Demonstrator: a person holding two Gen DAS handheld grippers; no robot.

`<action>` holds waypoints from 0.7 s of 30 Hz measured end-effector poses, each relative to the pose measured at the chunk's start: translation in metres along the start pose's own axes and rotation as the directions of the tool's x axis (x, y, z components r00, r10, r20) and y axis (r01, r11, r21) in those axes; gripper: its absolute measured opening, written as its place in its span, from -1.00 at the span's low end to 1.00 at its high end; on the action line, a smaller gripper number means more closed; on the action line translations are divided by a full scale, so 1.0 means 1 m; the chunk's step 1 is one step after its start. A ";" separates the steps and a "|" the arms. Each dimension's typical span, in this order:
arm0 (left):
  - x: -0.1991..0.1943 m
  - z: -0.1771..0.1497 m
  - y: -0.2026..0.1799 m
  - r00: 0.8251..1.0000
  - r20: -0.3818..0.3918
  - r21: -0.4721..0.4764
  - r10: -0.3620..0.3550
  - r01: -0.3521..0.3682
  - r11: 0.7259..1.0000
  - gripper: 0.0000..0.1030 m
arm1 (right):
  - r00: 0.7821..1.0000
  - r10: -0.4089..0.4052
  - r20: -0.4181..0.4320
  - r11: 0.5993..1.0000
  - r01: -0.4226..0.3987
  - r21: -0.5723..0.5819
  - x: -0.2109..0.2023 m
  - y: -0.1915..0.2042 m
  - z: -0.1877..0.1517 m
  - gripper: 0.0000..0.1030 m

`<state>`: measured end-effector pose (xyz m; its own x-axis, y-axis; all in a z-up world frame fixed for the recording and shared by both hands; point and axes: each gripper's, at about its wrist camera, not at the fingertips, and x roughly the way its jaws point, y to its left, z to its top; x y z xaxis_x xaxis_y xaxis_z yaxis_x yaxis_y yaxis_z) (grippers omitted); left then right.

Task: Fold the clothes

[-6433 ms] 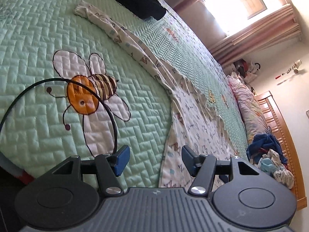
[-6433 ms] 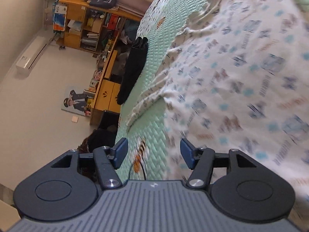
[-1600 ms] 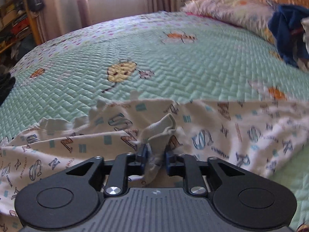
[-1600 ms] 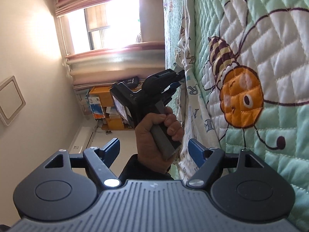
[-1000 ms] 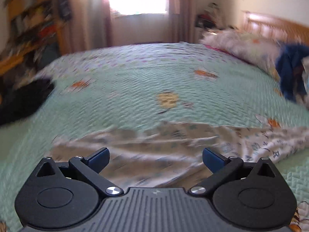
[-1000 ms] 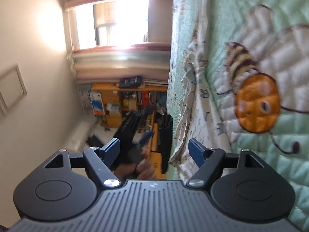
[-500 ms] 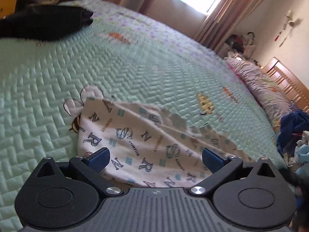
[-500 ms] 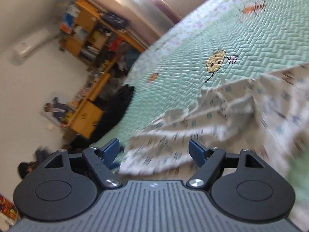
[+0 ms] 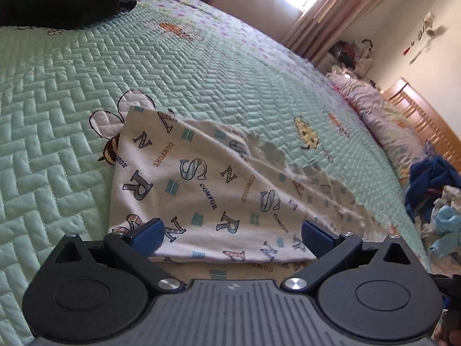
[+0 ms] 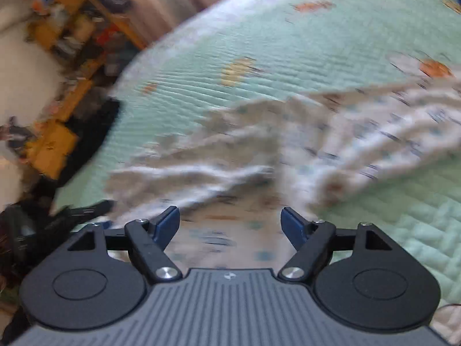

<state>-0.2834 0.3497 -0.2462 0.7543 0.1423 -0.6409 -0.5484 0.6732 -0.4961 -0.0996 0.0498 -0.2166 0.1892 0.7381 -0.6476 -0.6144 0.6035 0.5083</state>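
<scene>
A white garment printed with letters [image 9: 201, 184] lies folded over on the green quilted bed [image 9: 201, 66], its near edge just in front of my left gripper [image 9: 232, 235]. That gripper stands open above the cloth's near fold, with nothing pinched between its blue pads. In the right wrist view the same garment [image 10: 259, 144] is blurred and spreads across the bed from the middle to the right. My right gripper [image 10: 230, 225] is open over the cloth's near part, its jaws wide apart and holding nothing.
A black garment [image 9: 63, 0] lies at the far left of the bed. A pillow [image 9: 383, 115], a blue cloth pile [image 9: 429, 178] and a wooden headboard [image 9: 426, 121] sit at the right. Orange shelves [image 10: 75, 28] stand beyond the bed's left side.
My left gripper, shut on the garment 1.6 seconds ago, has let go, opened wide and swung left. The right wrist rolled from a sideways view to level over the cloth.
</scene>
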 end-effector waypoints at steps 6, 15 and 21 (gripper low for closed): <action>-0.010 0.010 -0.002 0.999 -0.011 0.029 0.037 -0.037 0.999 0.97 | 0.992 -0.068 -0.110 0.985 0.049 -0.165 0.084 0.041 0.026 0.75; -0.036 0.021 0.017 0.995 0.086 -0.029 -0.057 0.060 0.998 0.95 | 0.994 -0.108 0.036 0.975 0.113 -0.191 0.019 0.024 -0.012 0.63; 0.001 0.009 0.025 0.999 -0.042 -0.008 0.019 -0.019 1.000 0.91 | 0.995 -0.087 0.057 0.939 0.100 -0.328 0.086 0.080 0.013 0.78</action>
<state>-0.2928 0.3737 -0.2543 0.7280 0.1240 -0.6743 -0.5654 0.6648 -0.4882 -0.1224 0.1653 -0.2242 0.2848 0.6990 -0.6560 -0.8092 0.5422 0.2264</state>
